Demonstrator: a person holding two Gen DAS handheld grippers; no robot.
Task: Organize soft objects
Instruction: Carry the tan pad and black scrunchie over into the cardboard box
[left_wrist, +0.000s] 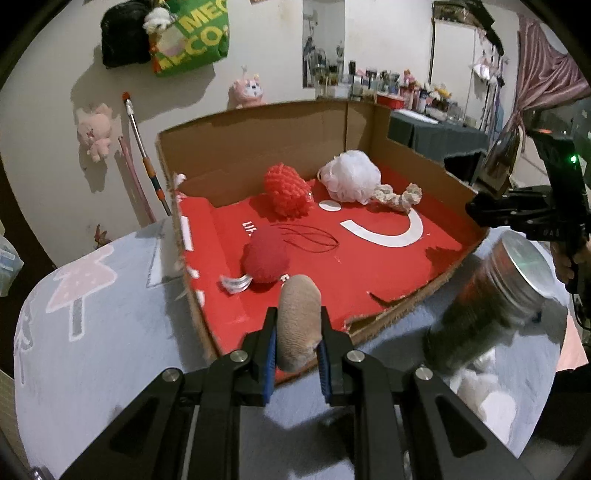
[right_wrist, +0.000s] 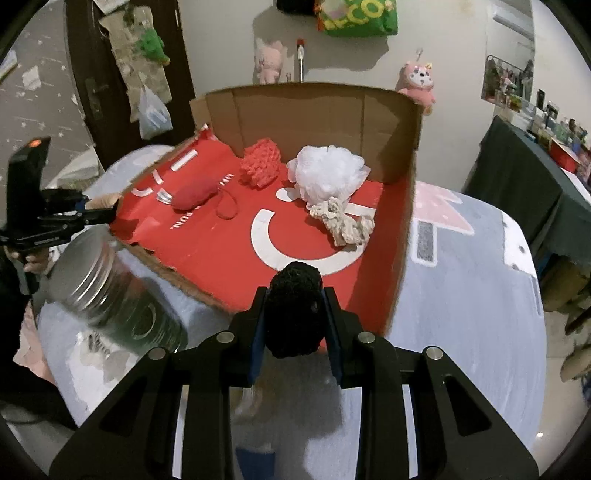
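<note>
My left gripper (left_wrist: 298, 332) is shut on a beige soft roll (left_wrist: 299, 321), held over the near edge of the cardboard box (left_wrist: 258, 147) with its red floor. My right gripper (right_wrist: 295, 314) is shut on a black soft ball (right_wrist: 293, 310) above the box's (right_wrist: 314, 107) near right corner. Inside the box lie a red knitted ball (left_wrist: 287, 194), a white mesh pouf (left_wrist: 351, 175), a cream rope knot (left_wrist: 397, 195) and a red soft pouch (left_wrist: 265, 260) with a cord. The left gripper also shows in the right wrist view (right_wrist: 98, 208).
A jar with a silver lid (left_wrist: 498, 295) stands on the grey patterned cloth (left_wrist: 110, 314) beside the box, between the two grippers; it also shows in the right wrist view (right_wrist: 99, 291). Plush toys and bags hang on the wall behind. A dark table with clutter (left_wrist: 436, 129) stands at the right.
</note>
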